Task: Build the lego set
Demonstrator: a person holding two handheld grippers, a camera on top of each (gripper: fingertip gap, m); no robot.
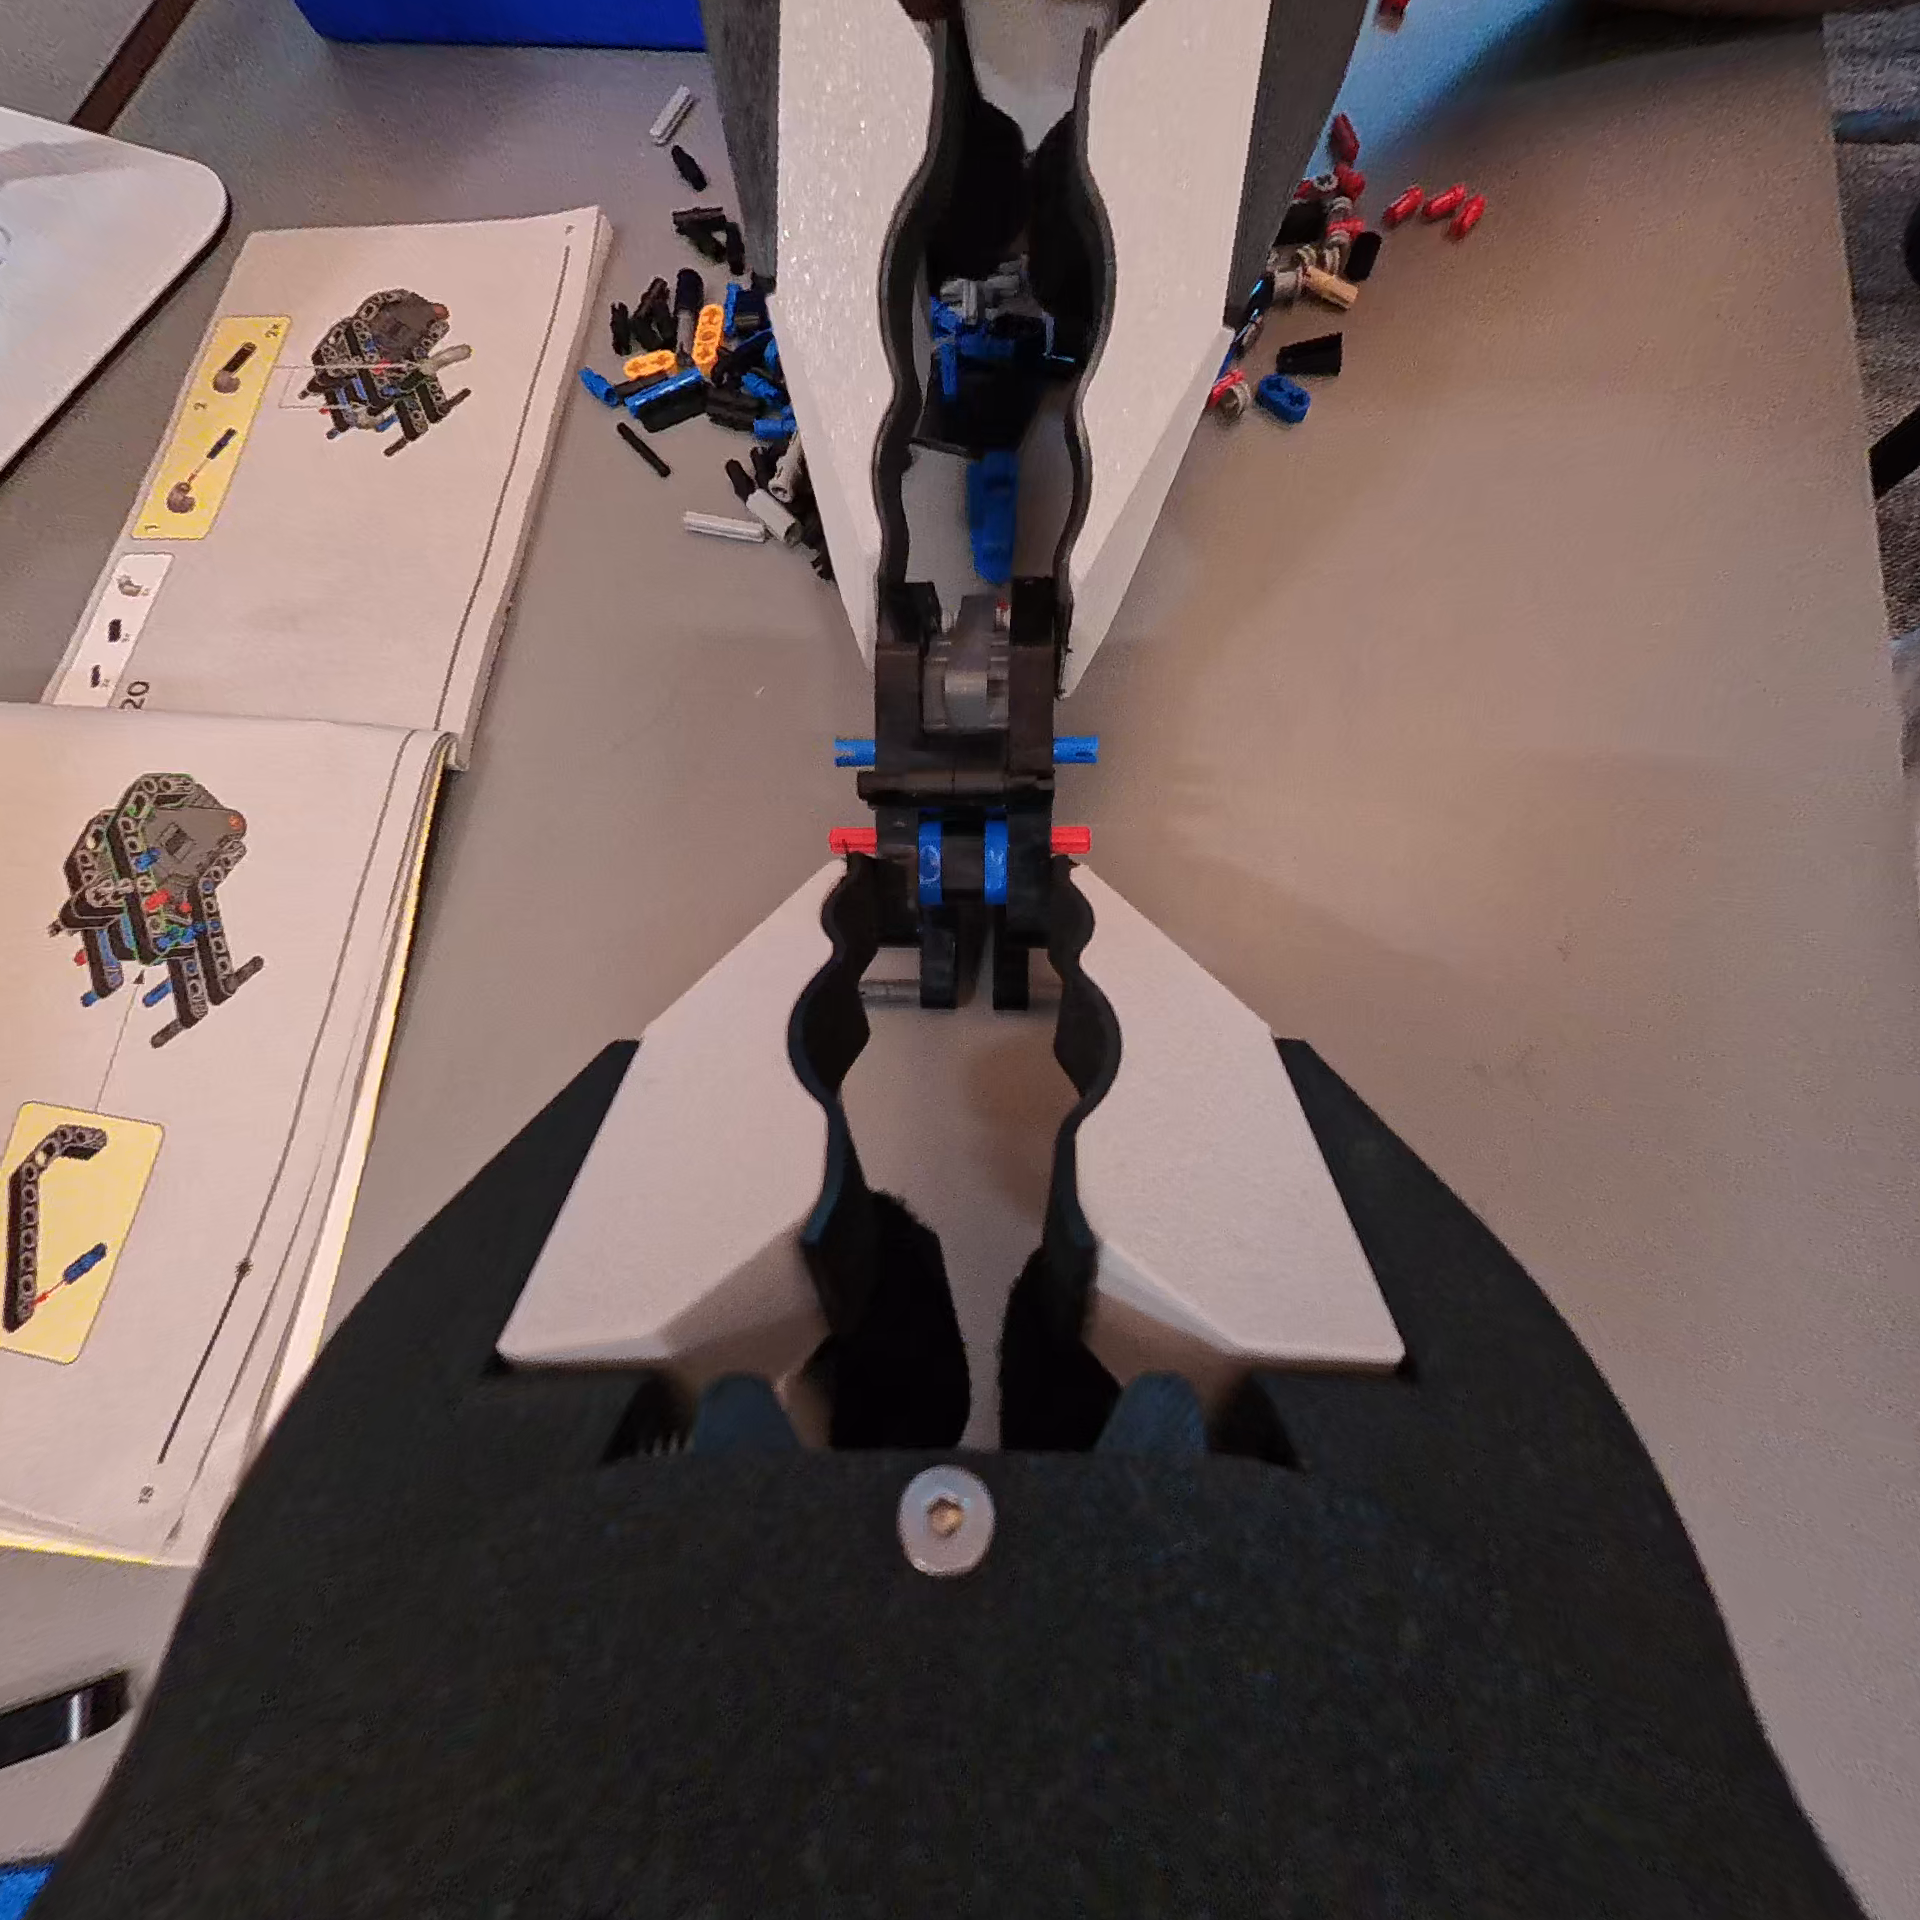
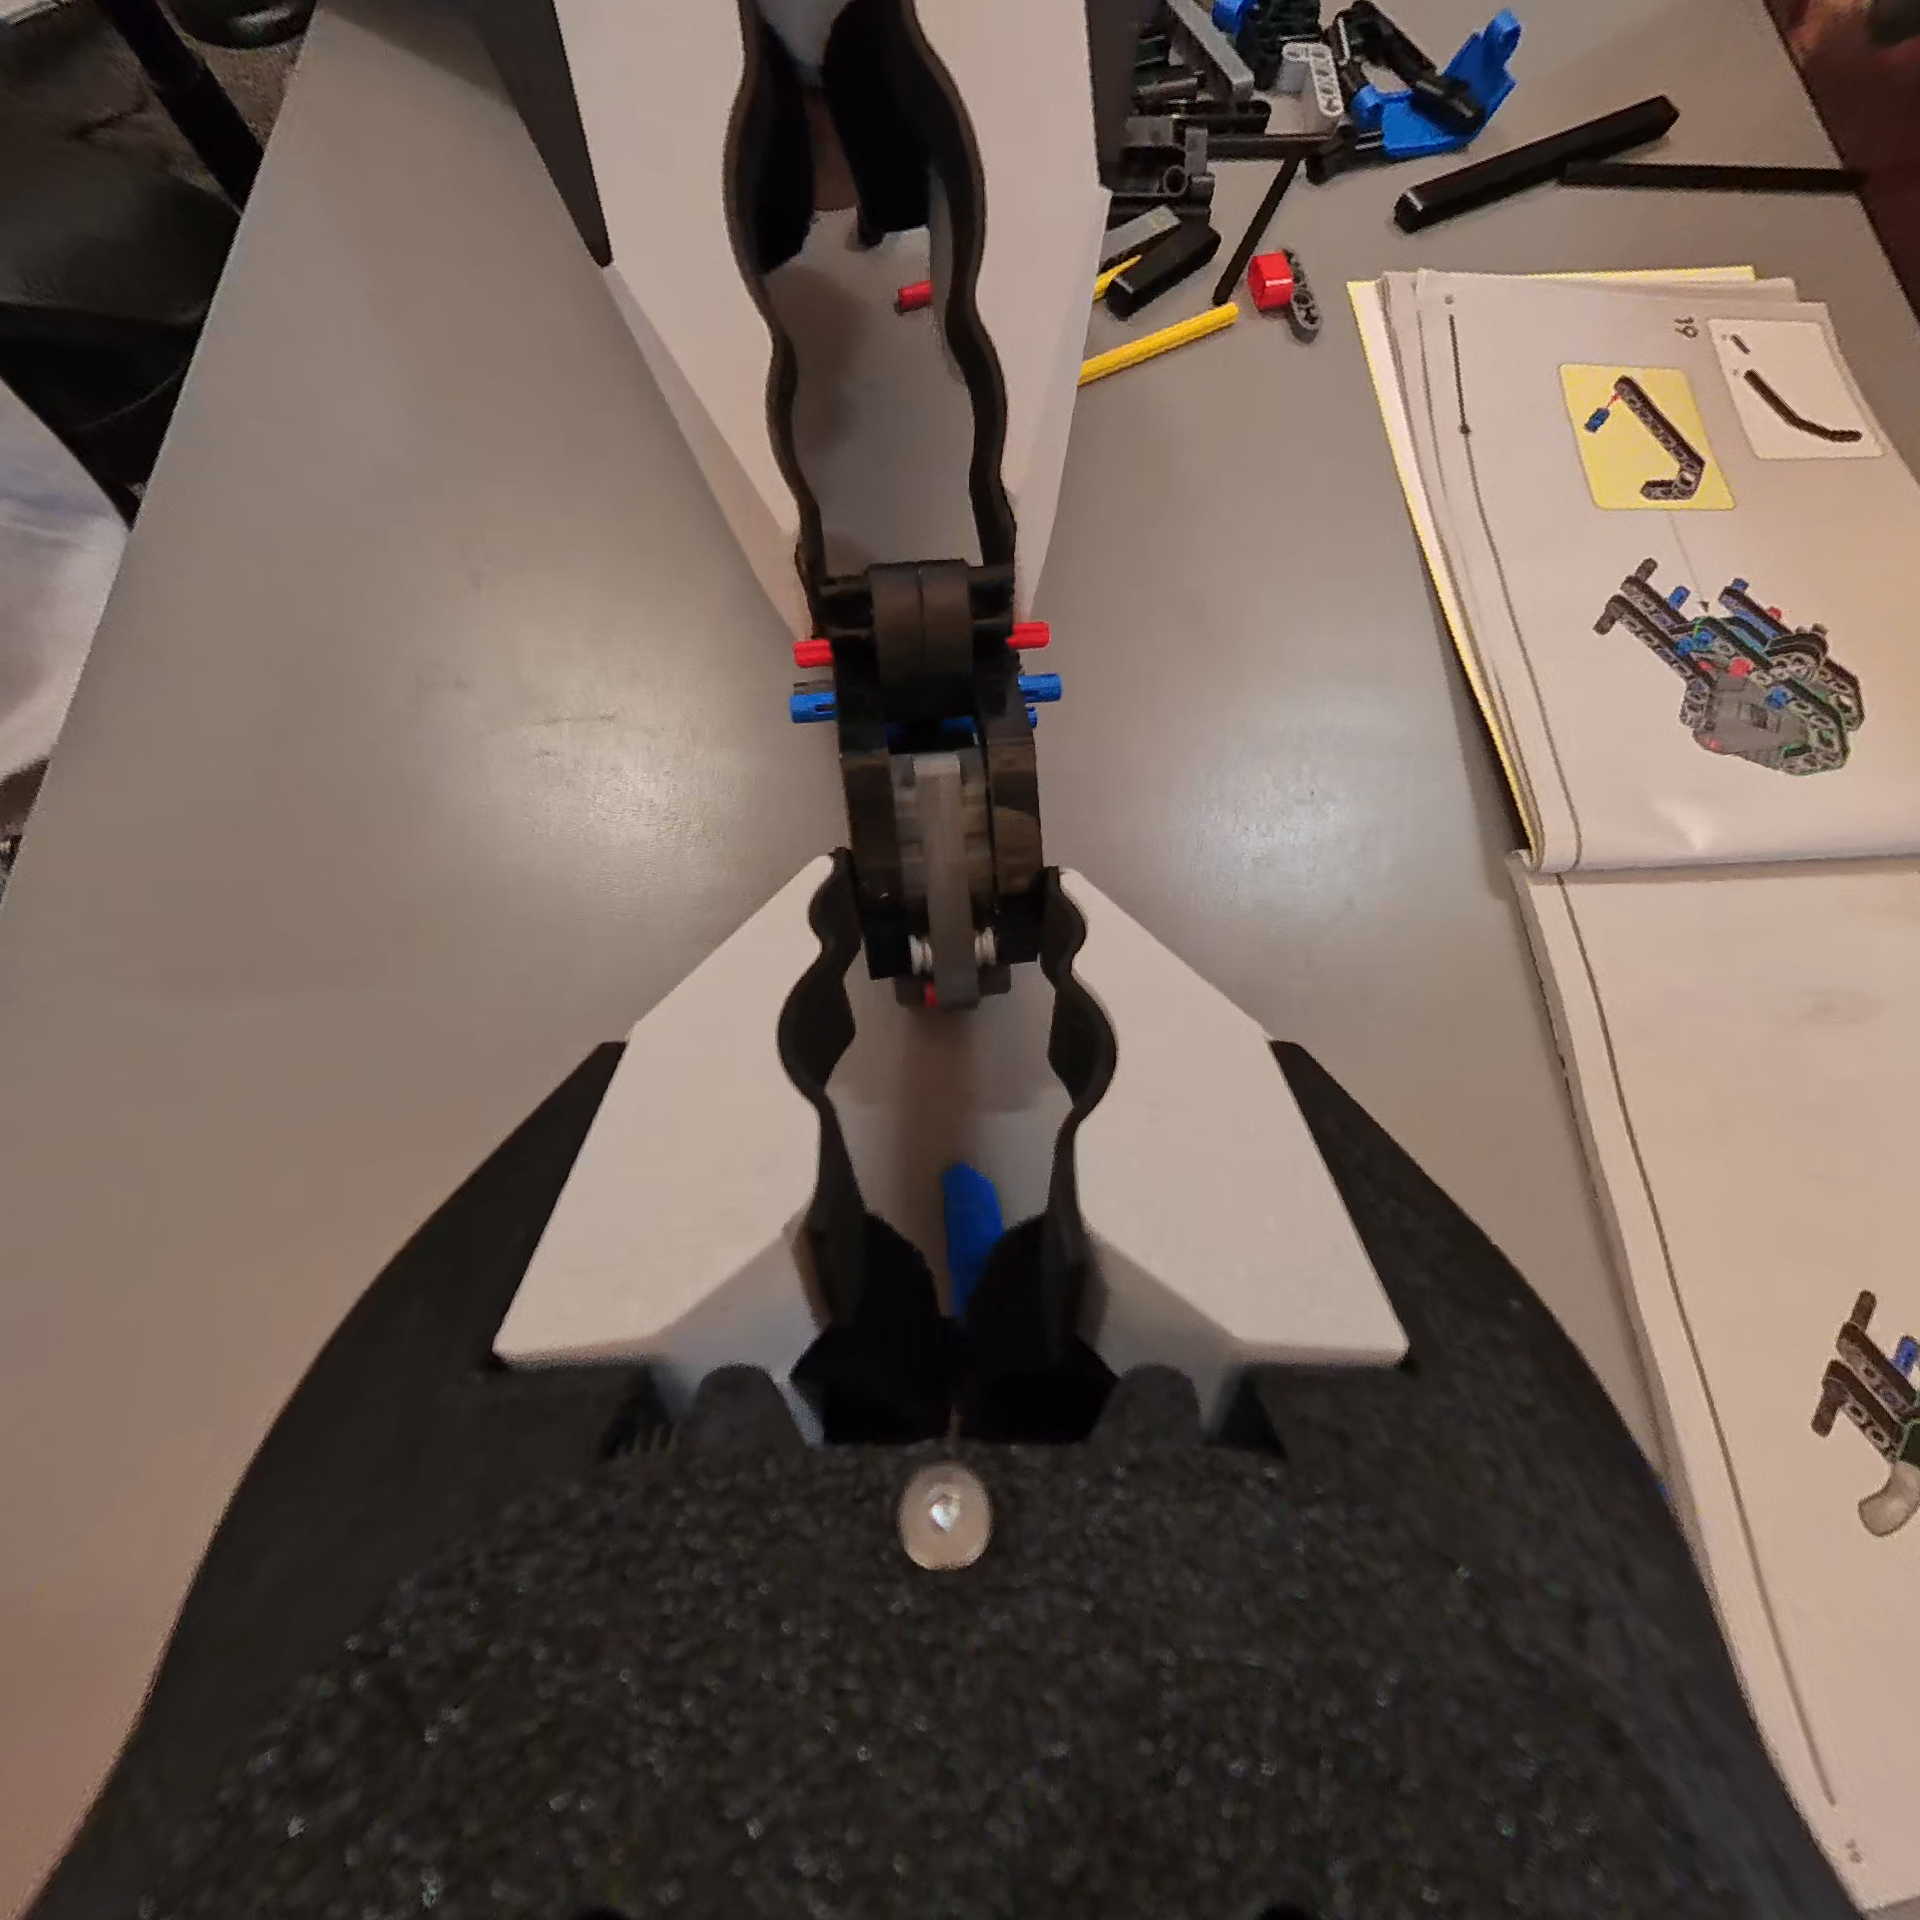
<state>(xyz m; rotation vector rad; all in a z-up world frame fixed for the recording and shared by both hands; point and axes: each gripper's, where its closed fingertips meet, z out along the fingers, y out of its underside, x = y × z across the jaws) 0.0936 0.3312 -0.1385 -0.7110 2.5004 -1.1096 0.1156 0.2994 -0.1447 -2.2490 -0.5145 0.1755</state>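
Observation:
A small black Lego assembly [image 1: 961, 769] with a grey core and blue and red pins sticking out of both sides hangs above the grey table [image 1: 1455, 831], held from both ends. My left gripper [image 1: 958, 883] is shut on its near end with the blue liftarms. My right gripper [image 1: 966, 655] comes in from the far side and is shut on the grey end. In the right wrist view the assembly [image 2: 940, 748] sits between my right gripper [image 2: 945, 883] and my left gripper [image 2: 914, 592].
An open instruction booklet [image 1: 343, 457] lies left; it also shows in the right wrist view [image 2: 1683, 582]. Loose black, blue and orange parts [image 1: 707, 364] and red parts [image 1: 1434, 203] lie beyond. A blue piece [image 2: 966, 1226] lies under the grippers. Beams [image 2: 1299, 104] and a yellow axle [image 2: 1158, 343] lie far right. Spacing between my two grippers at the tips: around 5 cm. About 7 cm separates my right fingertips from the blue piece [image 2: 966, 1226]. It turns up in the left wrist view [image 1: 998, 544] as well.

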